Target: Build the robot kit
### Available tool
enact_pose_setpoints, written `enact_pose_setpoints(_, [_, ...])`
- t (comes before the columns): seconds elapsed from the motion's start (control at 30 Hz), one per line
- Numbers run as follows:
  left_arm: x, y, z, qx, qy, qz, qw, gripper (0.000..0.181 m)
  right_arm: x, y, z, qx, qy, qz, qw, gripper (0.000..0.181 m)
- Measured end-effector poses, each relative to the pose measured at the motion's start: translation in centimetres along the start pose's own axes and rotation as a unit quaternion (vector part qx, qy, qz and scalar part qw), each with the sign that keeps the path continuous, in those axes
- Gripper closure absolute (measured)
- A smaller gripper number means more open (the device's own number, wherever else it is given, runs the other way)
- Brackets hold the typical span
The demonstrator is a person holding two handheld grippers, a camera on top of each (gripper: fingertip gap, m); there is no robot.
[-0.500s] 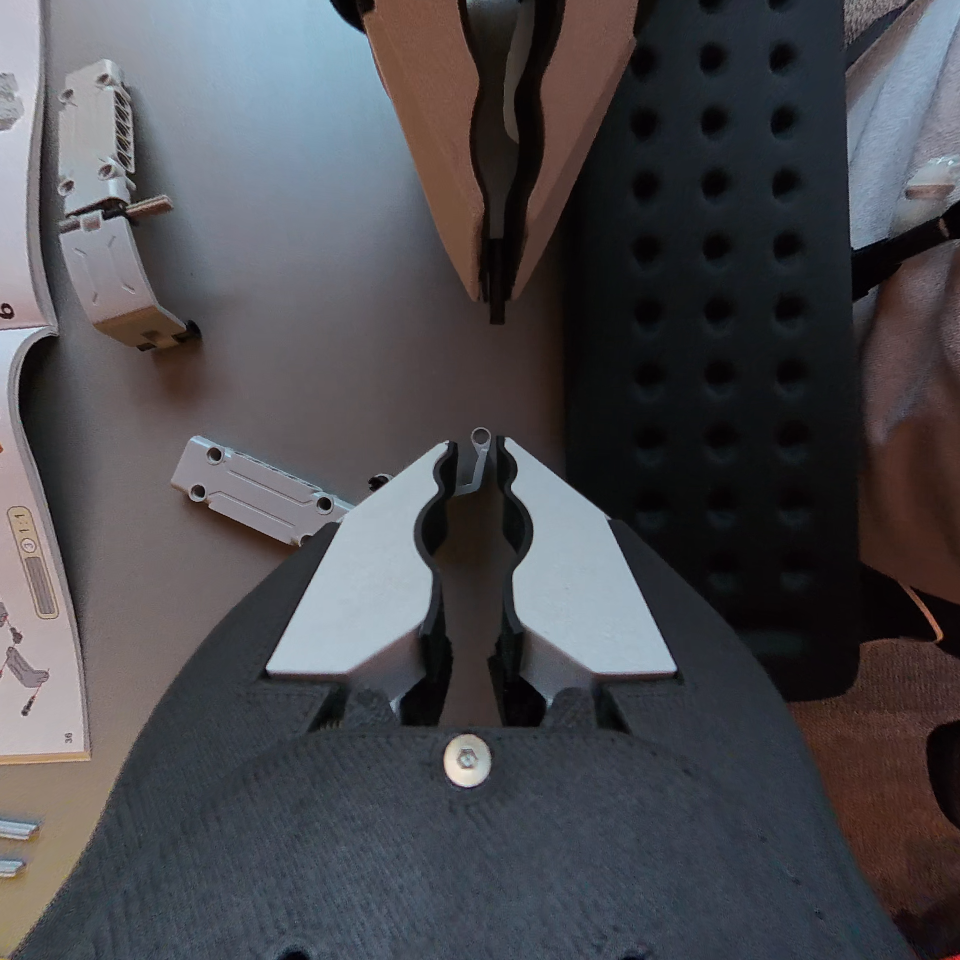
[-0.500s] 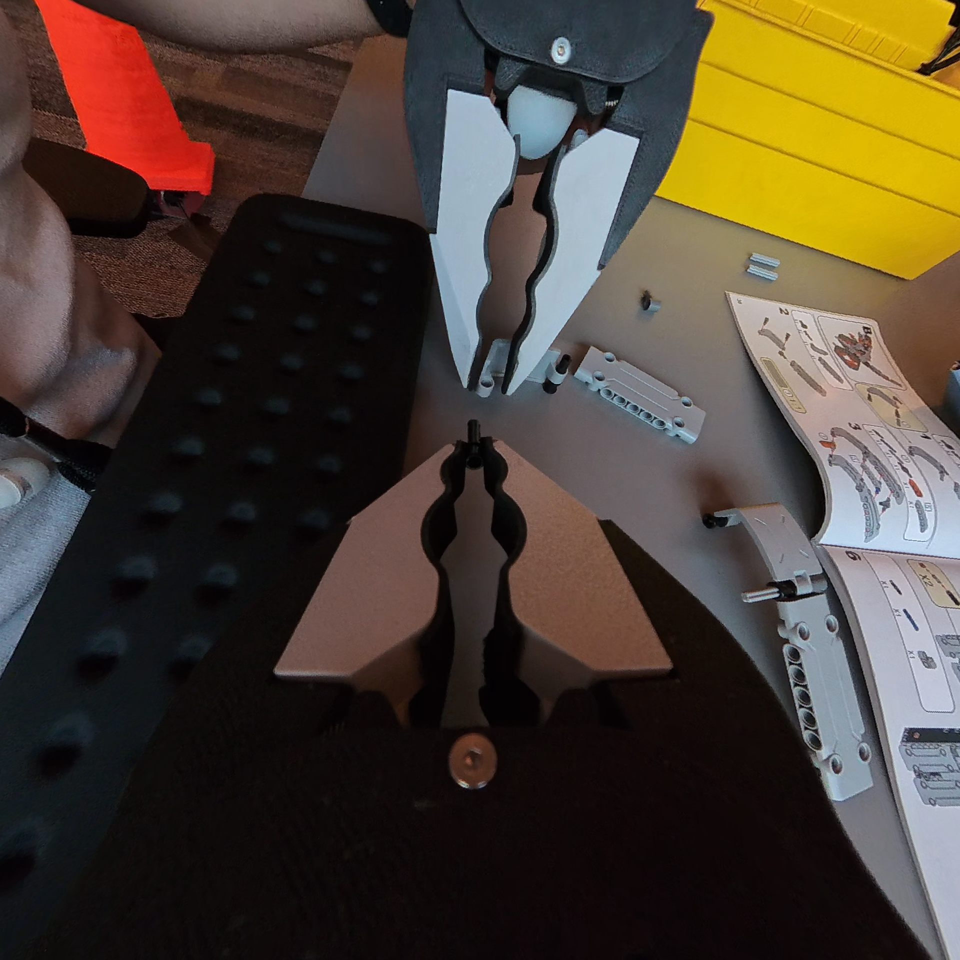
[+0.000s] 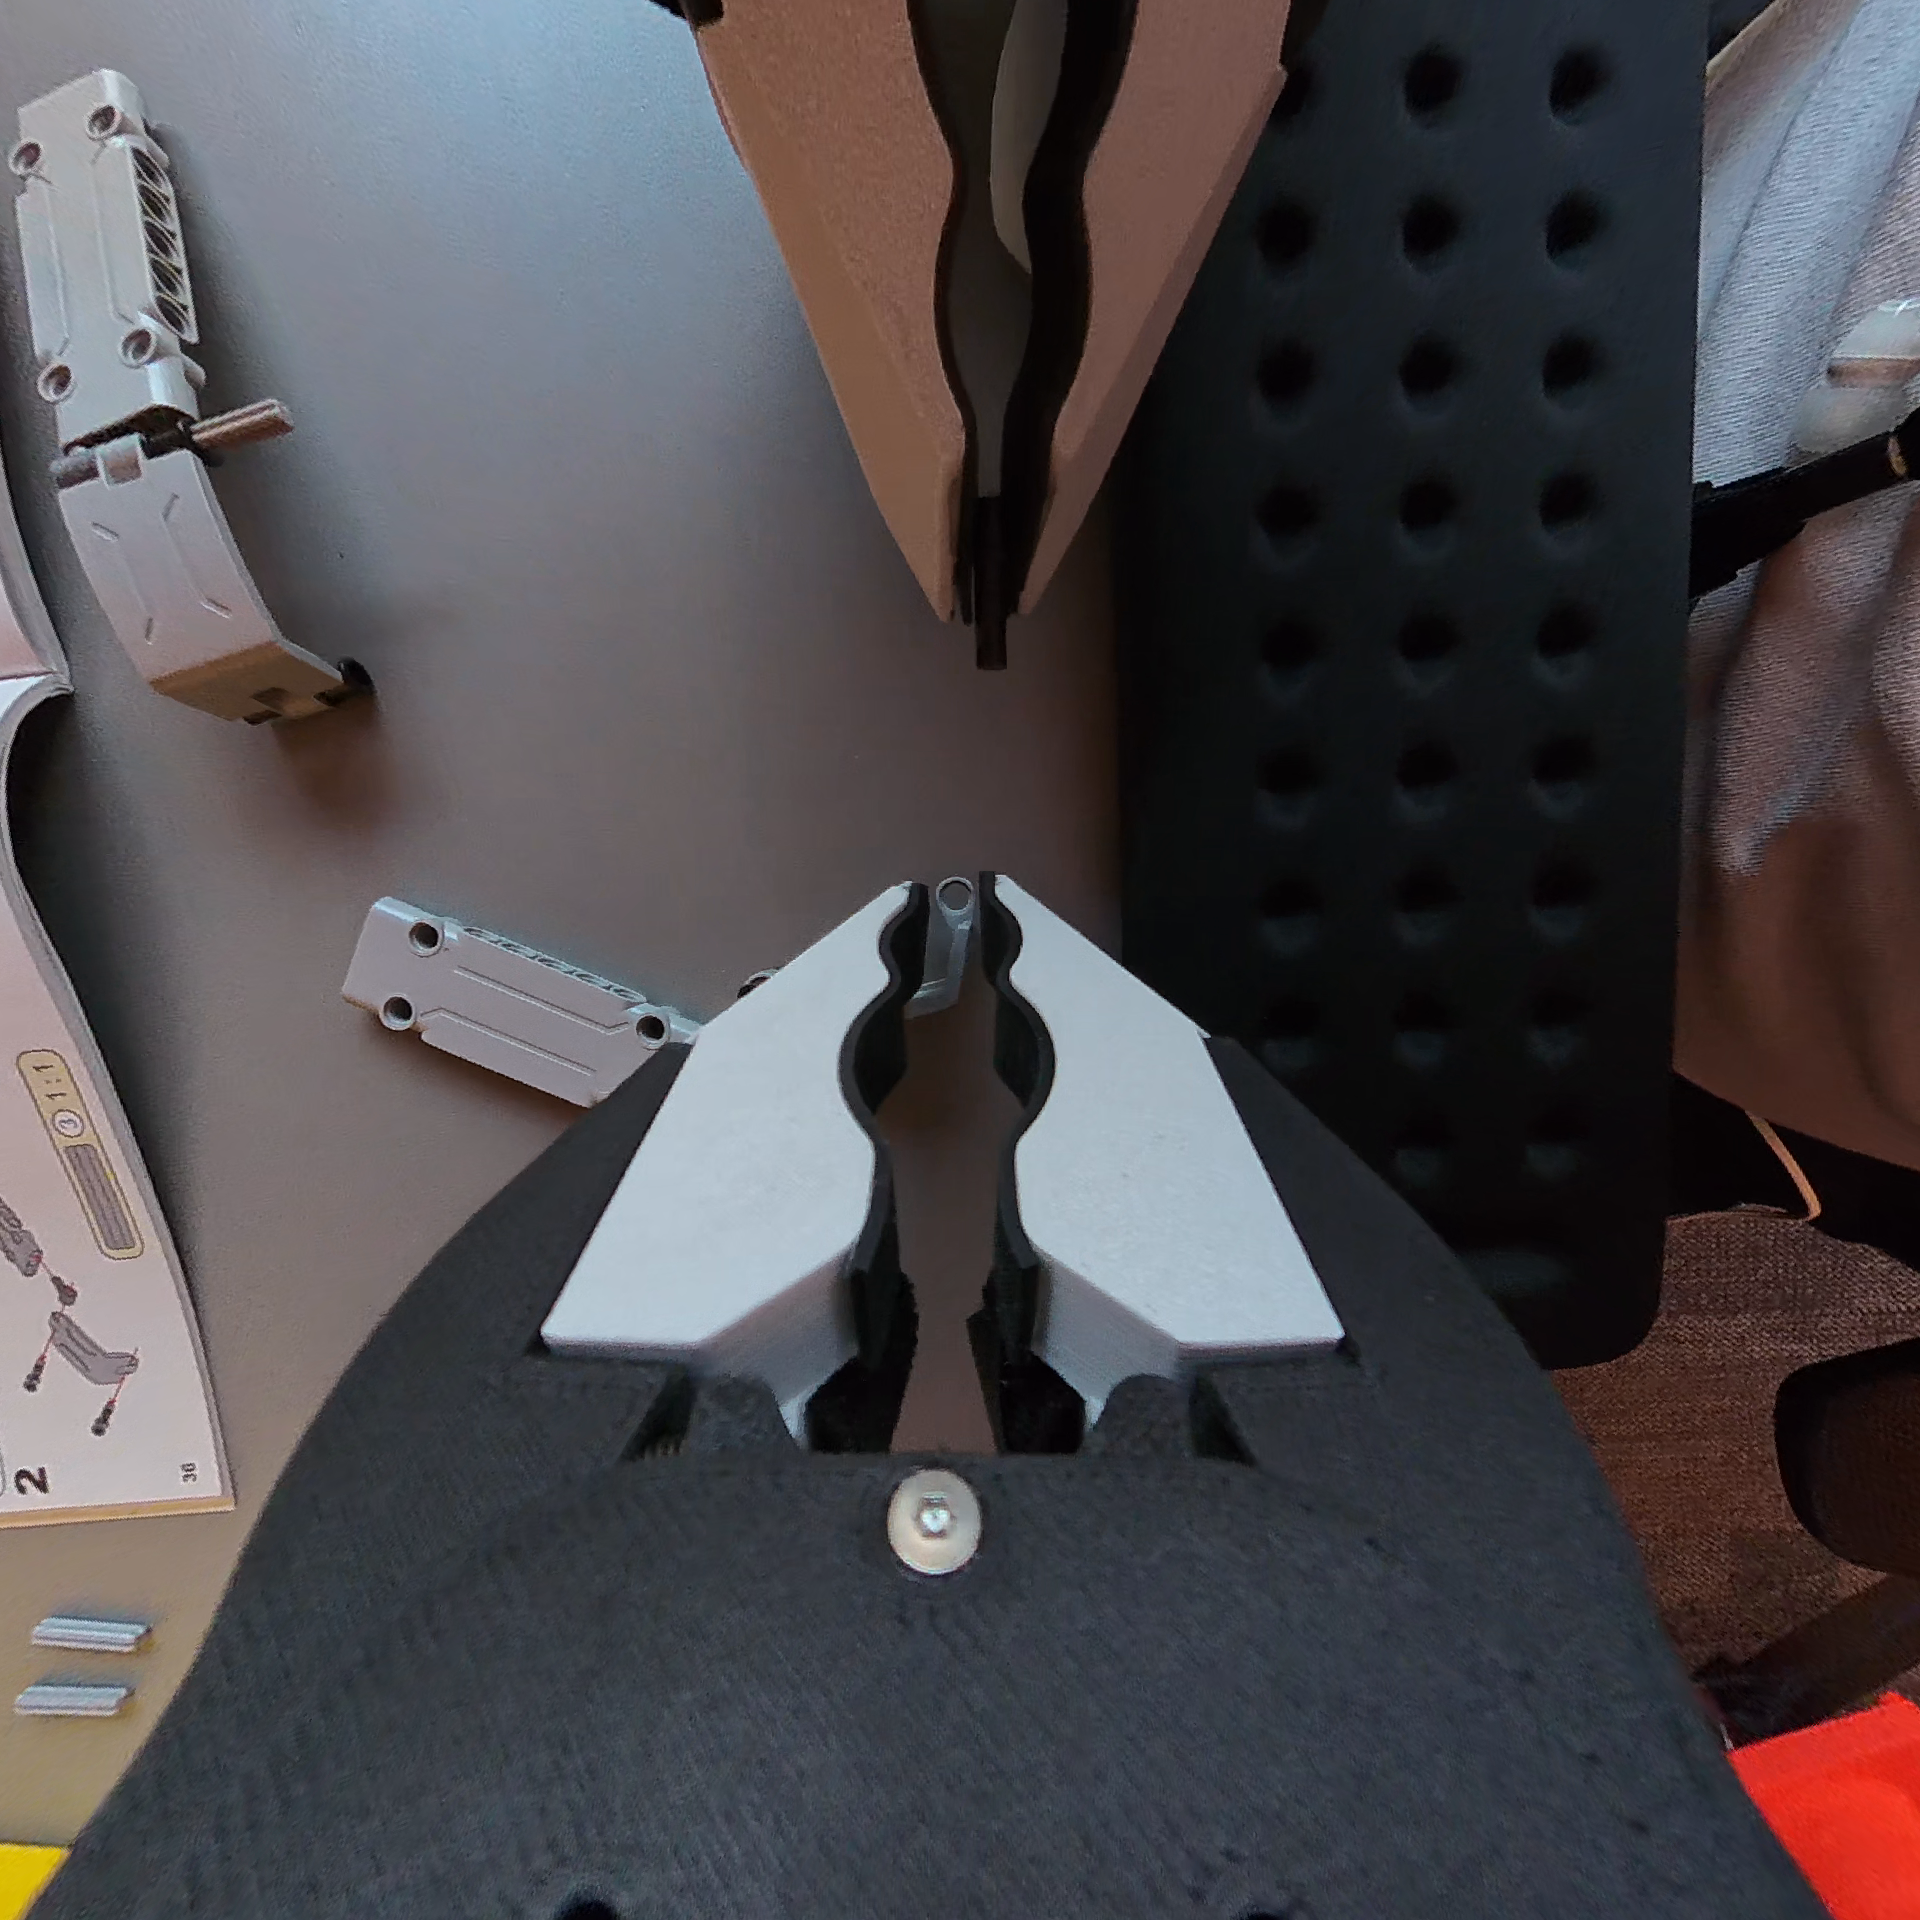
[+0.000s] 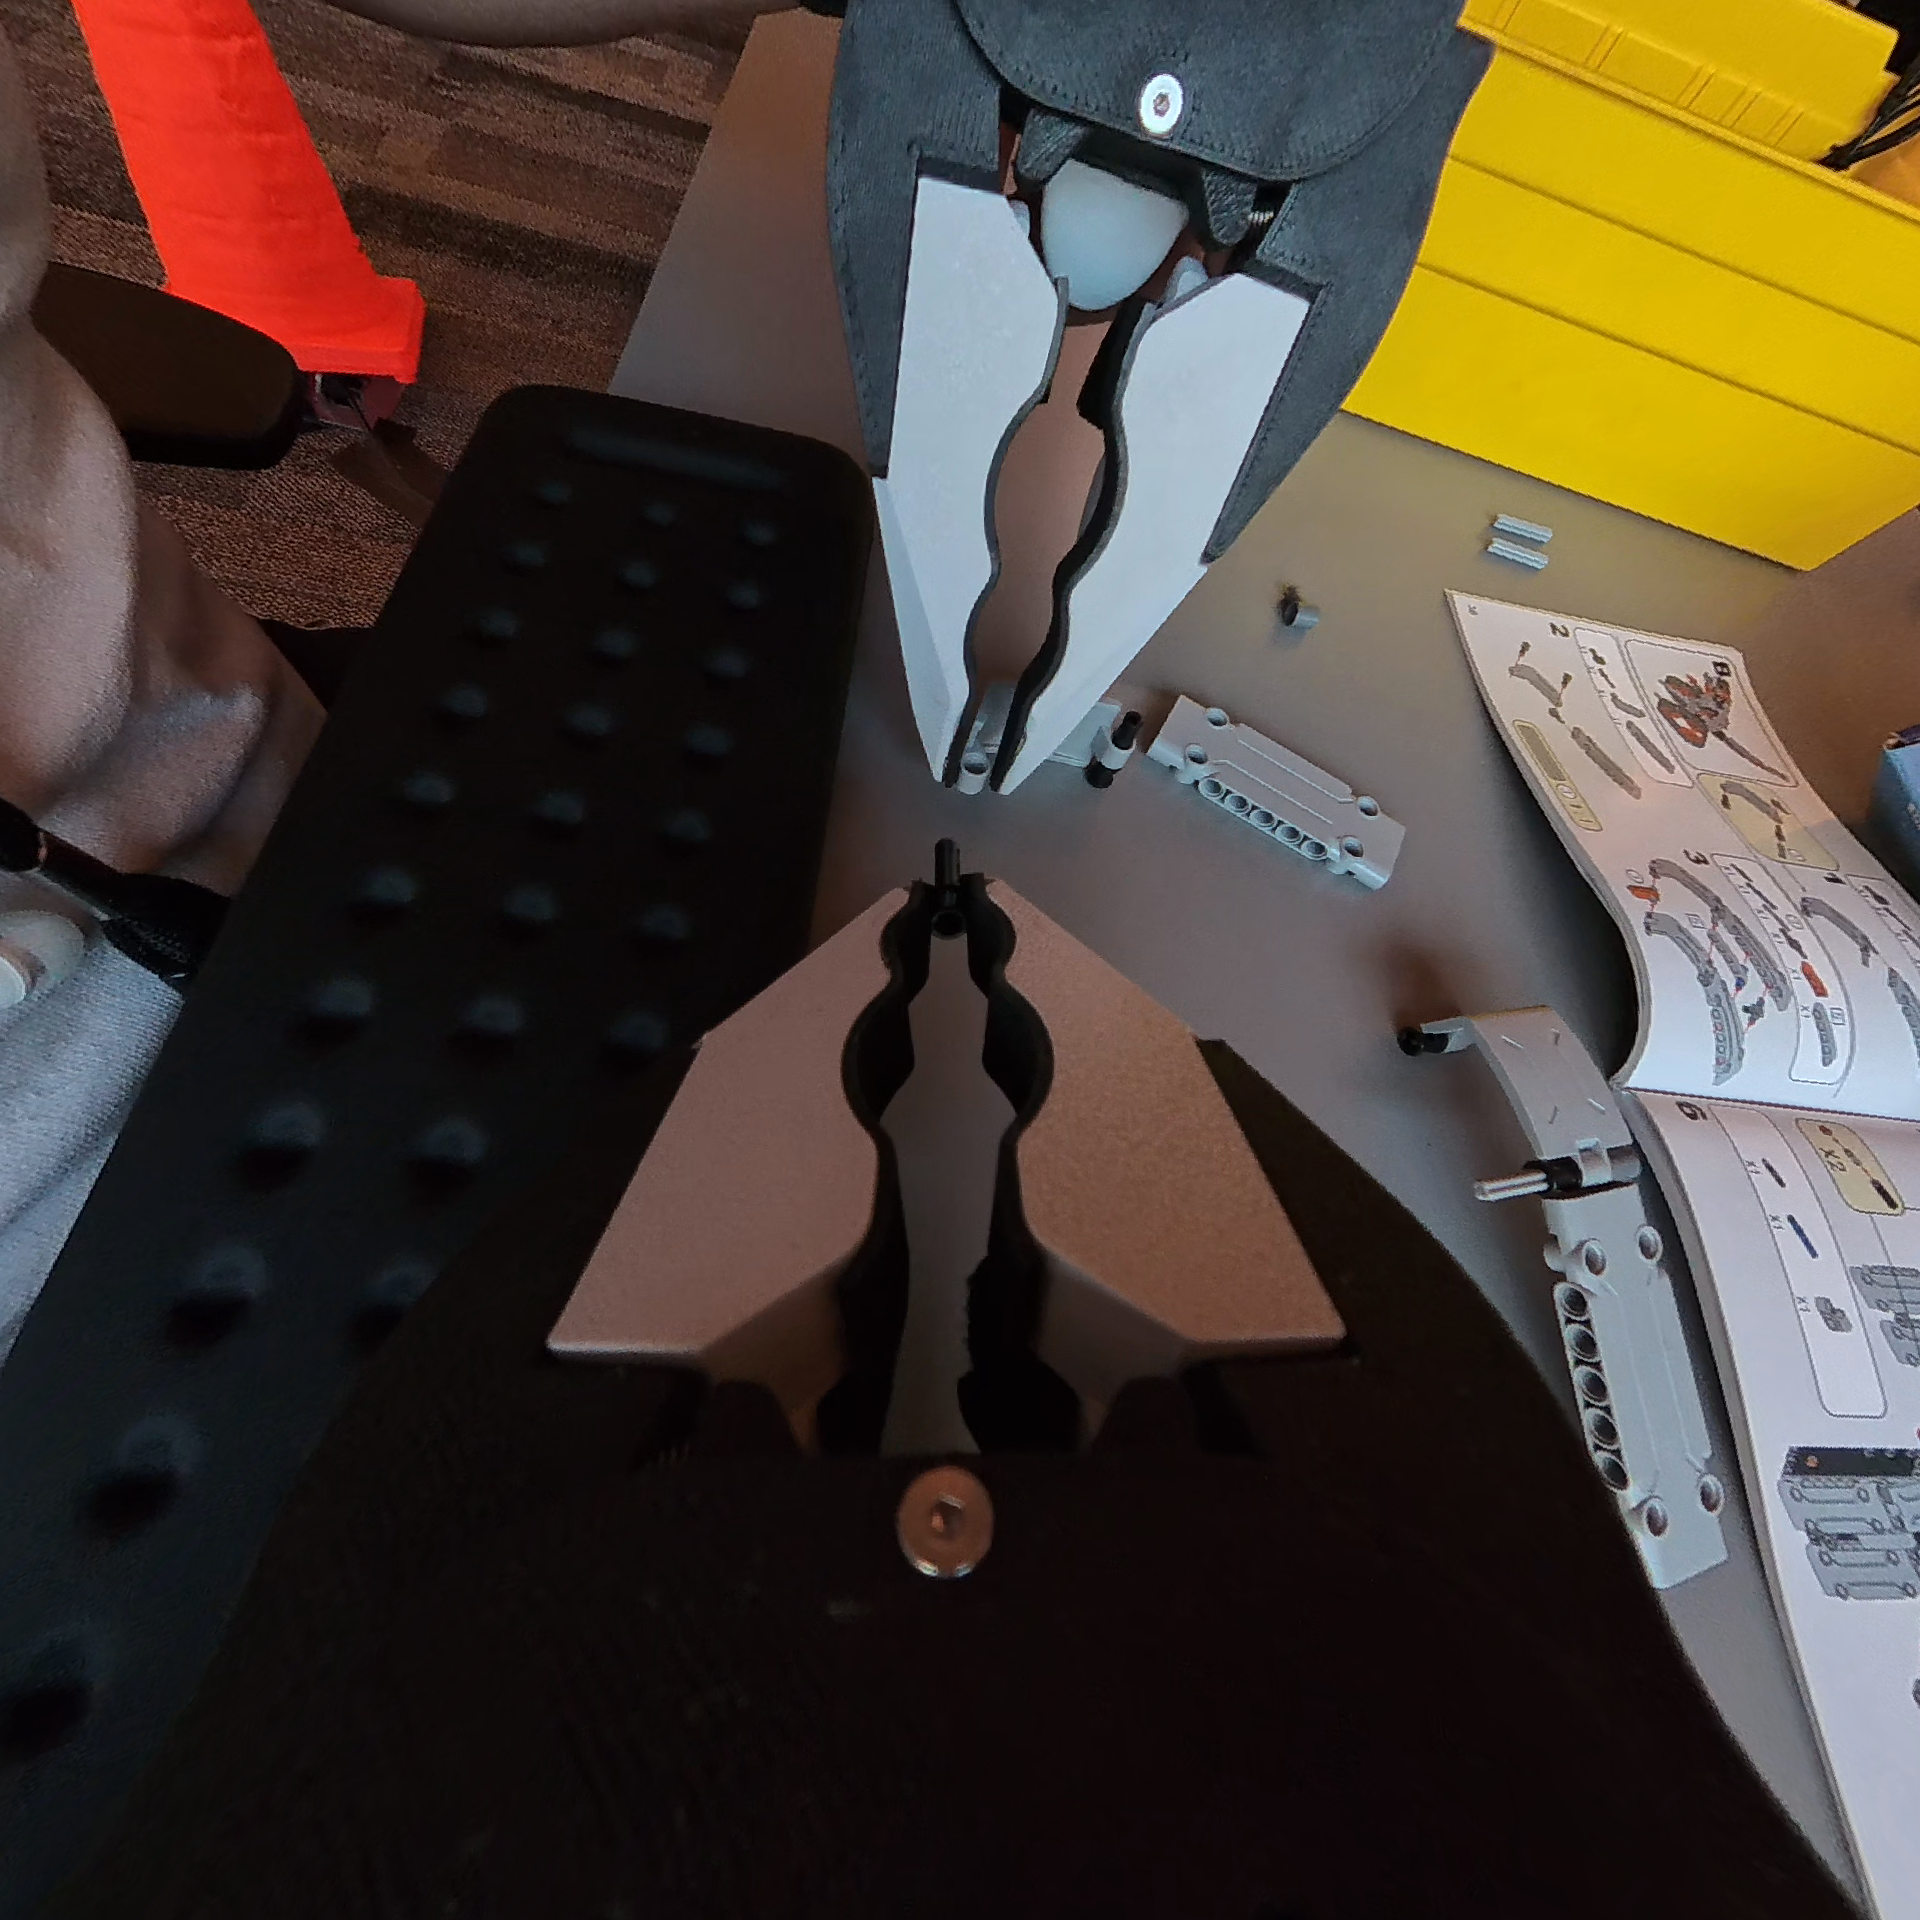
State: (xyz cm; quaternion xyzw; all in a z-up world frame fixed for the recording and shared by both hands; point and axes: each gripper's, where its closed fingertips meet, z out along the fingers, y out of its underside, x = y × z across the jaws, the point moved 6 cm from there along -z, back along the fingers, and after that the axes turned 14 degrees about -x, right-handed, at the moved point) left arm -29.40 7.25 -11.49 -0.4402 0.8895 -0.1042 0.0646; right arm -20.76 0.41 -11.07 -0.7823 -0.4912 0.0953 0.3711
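Two tongs face each other tip to tip above the grey counter (image 3: 582, 644), with a small gap between their loads. The left tongs (image 3: 954, 896) are closed narrow on a small grey connector piece (image 3: 948, 935), its round eye poking out just past the tips. The right tongs (image 4: 943, 902) are pinched on a thin black pin (image 4: 945, 864), which sticks forward from their tips toward the connector piece; from the left wrist view the same pin hangs out of the far tongs, apart from the connector.

Taking the grey connector piece as the landmark — a flat grey panel with holes (image 3: 520, 997) lies on the counter just to its left in the left wrist view, partly hidden under the left tongs' body. Farther left and beyond it sits a curved grey assembly (image 3: 156, 436) with a short axle sticking out sideways. At the far left edge lies an open instruction booklet (image 3: 94, 1299), and nearer the camera on that side two short grey rods (image 3: 83, 1662) lie side by side. To the right of the connector runs a long black perforated pad (image 3: 1455, 623). In the right wrist view a yellow bin (image 4: 1621, 312) stands beyond the connector, behind the left tongs.
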Motion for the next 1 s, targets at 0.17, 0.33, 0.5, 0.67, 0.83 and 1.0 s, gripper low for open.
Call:
enact_pose_setpoints(0.17, [-0.1,0.1,0.2,0.001,0.003,-0.005,1.000,0.175,0.0,0.0,0.0,0.001,0.000,0.000,1.000,0.176])
enact_pose_setpoints(0.33, [-0.5,0.1,-0.1,0.018,-0.013,-0.013,1.000,0.175,0.1,0.0,-0.1,0.004,0.002,0.003,1.000,0.175])
enact_pose_setpoints(0.5, [-1.9,0.0,-3.0,0.168,-0.025,-0.079,0.982,0.175,1.7,-0.8,-1.9,0.068,0.023,0.041,0.997,0.175])
enact_pose_setpoints(0.67, [-4.3,-0.8,-10.7,0.459,0.052,-0.088,0.883,0.177,7.1,-4.4,-8.2,0.189,0.070,0.071,0.977,0.176])
enact_pose_setpoints(0.83, [-7.2,-3.0,-17.6,0.557,0.052,-0.034,0.828,0.177,11.4,-10.3,-14.0,0.216,0.096,0.018,0.972,0.175])
enact_pose_setpoints(1.0, [-8.6,-5.2,-22.4,0.638,0.049,0.029,0.768,0.177,13.5,-13.9,-17.5,0.255,0.045,0.022,0.966,0.175])
